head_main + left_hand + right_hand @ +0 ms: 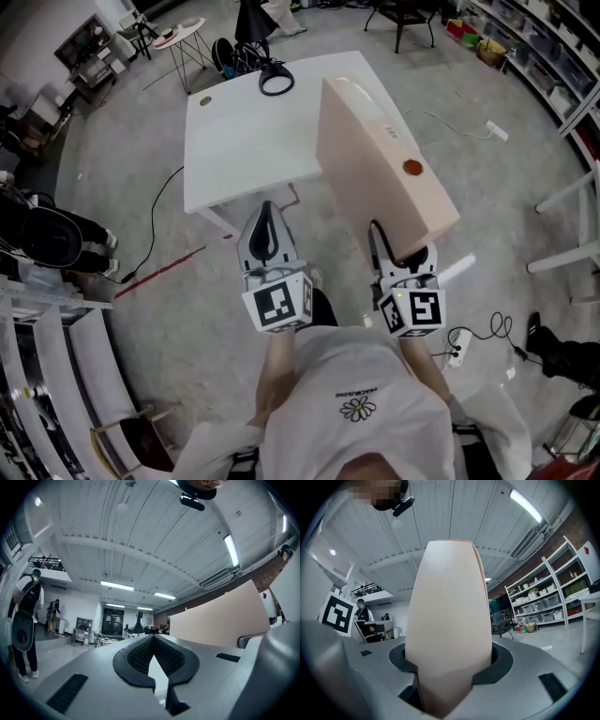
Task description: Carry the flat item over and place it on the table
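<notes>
Fingers [501, 665] of right gripper [401, 247] — clamped on flat beige panel [380, 155], held on edge. Left gripper [267, 212] — tips together, empty.

The left gripper [268, 225] and right gripper [401, 242] had grey bodies with black jaw linings. Each carried a white cube with black square markers, the left cube [278, 307] and the right cube [413, 312]. The person wore a white T-shirt [361, 380] with a small flower logo [357, 409].
</notes>
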